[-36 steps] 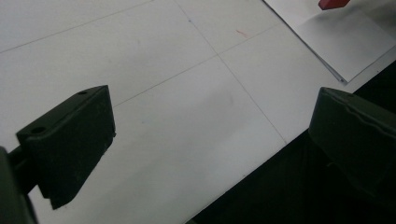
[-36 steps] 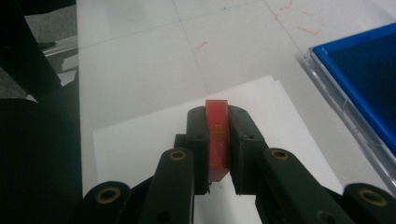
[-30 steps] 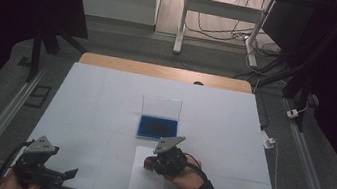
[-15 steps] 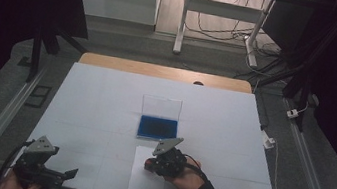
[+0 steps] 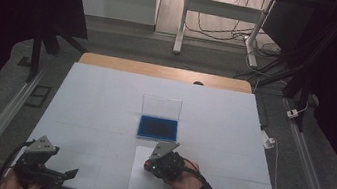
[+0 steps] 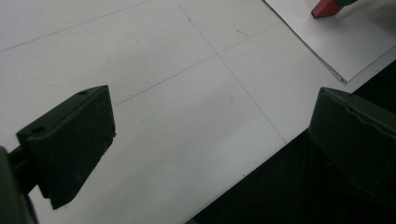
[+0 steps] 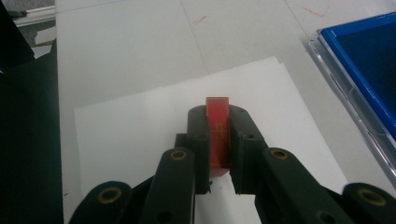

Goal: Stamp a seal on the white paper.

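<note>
Over at the near left corner of the table (image 5: 105, 95), the left gripper (image 5: 68, 173) sits low with its jaws spread wide and nothing between them. To its right lies a white sheet of paper (image 5: 143, 184). Above that sheet the right gripper (image 7: 218, 140) is clamped tight on a small red block (image 7: 217, 128), which stands upright between the pads. Just beyond that gripper rests an open clear case with a blue tray (image 5: 157, 128).
</note>
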Tool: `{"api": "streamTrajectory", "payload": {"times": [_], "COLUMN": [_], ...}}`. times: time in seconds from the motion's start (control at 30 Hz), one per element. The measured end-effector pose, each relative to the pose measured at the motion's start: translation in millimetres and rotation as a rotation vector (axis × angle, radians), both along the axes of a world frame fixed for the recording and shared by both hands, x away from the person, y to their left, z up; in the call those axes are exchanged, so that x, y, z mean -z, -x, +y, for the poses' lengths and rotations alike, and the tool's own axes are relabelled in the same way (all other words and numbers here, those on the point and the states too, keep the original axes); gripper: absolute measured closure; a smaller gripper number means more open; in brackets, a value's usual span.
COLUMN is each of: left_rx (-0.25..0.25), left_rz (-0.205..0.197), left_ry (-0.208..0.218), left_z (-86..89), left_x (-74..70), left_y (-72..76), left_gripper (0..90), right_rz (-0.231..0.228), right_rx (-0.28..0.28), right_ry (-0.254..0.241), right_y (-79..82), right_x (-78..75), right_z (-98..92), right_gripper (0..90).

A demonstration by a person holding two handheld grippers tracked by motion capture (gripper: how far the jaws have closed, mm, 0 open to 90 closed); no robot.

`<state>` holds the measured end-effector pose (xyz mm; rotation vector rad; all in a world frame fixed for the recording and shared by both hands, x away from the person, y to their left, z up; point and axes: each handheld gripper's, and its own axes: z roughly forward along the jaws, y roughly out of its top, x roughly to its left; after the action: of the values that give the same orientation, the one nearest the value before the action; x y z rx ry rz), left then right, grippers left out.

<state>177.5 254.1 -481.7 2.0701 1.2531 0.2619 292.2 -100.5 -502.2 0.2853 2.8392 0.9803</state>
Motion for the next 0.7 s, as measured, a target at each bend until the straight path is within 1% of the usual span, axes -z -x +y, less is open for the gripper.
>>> {"api": "streamTrajectory", "payload": {"times": [0.03,0.07,0.1,0.13,0.2,0.3,0.33,0.37,0.4,0.43,0.47,0.5,0.53,0.67,0.7], "left_rx": [0.000,0.000,0.000,0.000,0.000,0.000,0.000,0.000,0.000,0.001,0.001,0.001,0.001,0.003,0.003], "left_rz": [0.000,0.000,0.000,0.000,0.001,0.001,0.001,0.001,0.001,0.001,0.001,0.001,0.001,0.001,0.002], "left_ry": [0.000,0.000,0.000,0.000,0.000,0.000,0.000,-0.001,-0.001,-0.001,-0.002,-0.001,-0.002,-0.004,-0.004], "left_z": [0.0,0.0,0.0,0.0,0.0,0.0,0.0,0.0,-0.1,-0.1,-0.1,-0.1,-0.1,-0.3,-0.3], "left_x": [0.0,0.0,0.0,0.0,0.0,0.0,0.0,0.0,0.1,0.0,0.0,0.0,0.0,0.0,0.0], "left_y": [0.0,-0.1,-0.1,-0.1,-0.1,-0.1,-0.2,-0.2,-0.2,-0.2,-0.2,-0.3,-0.3,-0.5,-0.6], "left_gripper": [0.9,0.9,0.9,0.9,0.9,0.9,0.9,0.9,0.9,1.0,1.0,1.0,1.0,1.0,1.0], "right_rz": [0.027,0.027,0.060,0.060,0.090,0.125,0.123,0.108,0.108,0.071,0.071,0.027,0.027,-0.016,-0.015], "right_rx": [0.011,0.011,0.016,0.016,0.027,0.034,0.030,0.026,0.026,0.013,0.013,0.007,0.007,0.001,0.002], "right_ry": [-0.014,-0.014,-0.036,-0.036,-0.059,-0.078,-0.079,-0.072,-0.072,-0.050,-0.050,-0.028,-0.028,-0.002,-0.002], "right_y": [-2.8,-2.8,-6.9,-6.9,-10.3,-14.3,-15.1,-12.7,-12.7,-9.1,-9.1,-3.8,-3.8,2.3,2.2], "right_x": [0.7,0.7,2.0,2.0,3.2,4.2,4.5,4.1,4.1,3.2,3.2,2.4,2.4,1.1,1.1], "right_z": [-1.3,-1.3,-3.7,-3.7,-5.4,-7.7,-8.1,-6.8,-6.8,-5.2,-5.2,-3.0,-3.0,0.4,0.4], "right_gripper": [80.4,80.4,80.4,80.4,80.5,80.5,80.5,80.5,80.5,80.5,80.5,80.5,80.5,80.5,80.4]}}
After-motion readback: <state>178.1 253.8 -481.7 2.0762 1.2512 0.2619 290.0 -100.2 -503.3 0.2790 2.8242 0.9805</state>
